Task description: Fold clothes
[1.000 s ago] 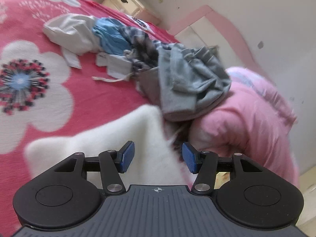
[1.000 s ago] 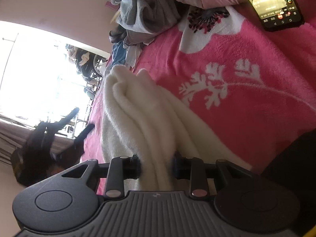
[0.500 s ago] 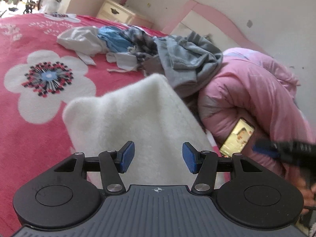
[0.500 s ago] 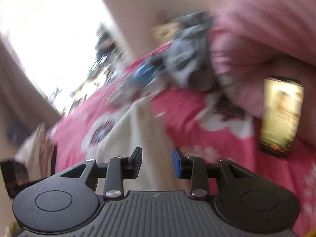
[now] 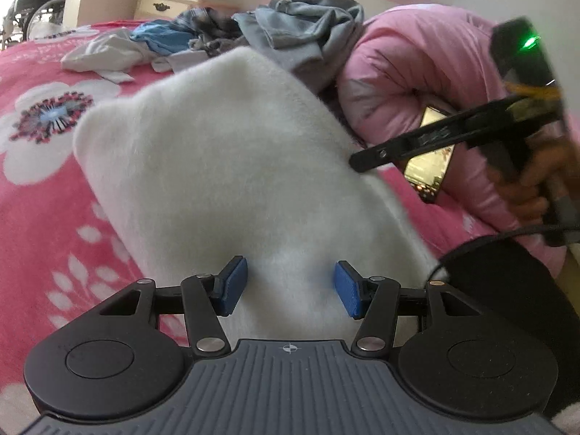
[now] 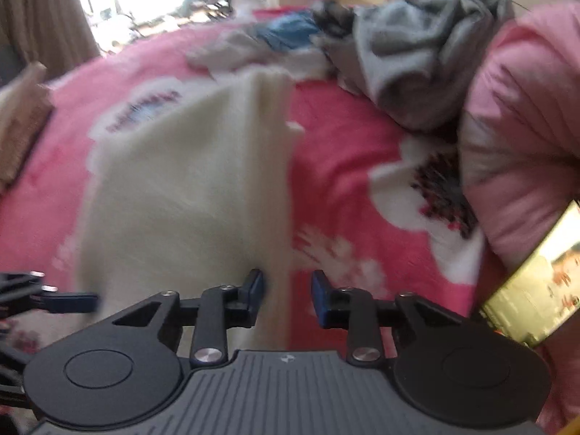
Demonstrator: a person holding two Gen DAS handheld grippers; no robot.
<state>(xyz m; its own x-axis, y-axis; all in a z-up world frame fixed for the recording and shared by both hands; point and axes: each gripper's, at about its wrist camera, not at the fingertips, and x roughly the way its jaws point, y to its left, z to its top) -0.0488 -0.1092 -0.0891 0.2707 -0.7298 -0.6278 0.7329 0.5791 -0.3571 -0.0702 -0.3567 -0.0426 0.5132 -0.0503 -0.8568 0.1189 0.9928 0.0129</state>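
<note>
The left gripper (image 5: pixel 290 288) hangs spread over the white fleece garment (image 5: pixel 224 166) at frame centre, pads clear of it. The right gripper (image 6: pixel 286 291) is closing, the garment's right edge between its jaws, pads not pressing. Only the left view shows the hand (image 5: pixel 540 177) at right, angling that tool down-left; only the right view shows curtains (image 6: pixel 43 18) upper left.

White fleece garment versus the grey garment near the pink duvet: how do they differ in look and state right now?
The white fleece garment lies spread fairly flat on the pink floral blanket; the grey garment is crumpled in a heap. The white one sits in front of both grippers; the grey one lies farther back, against the pink duvet. Both rest on the bed, neither gripped.
</note>
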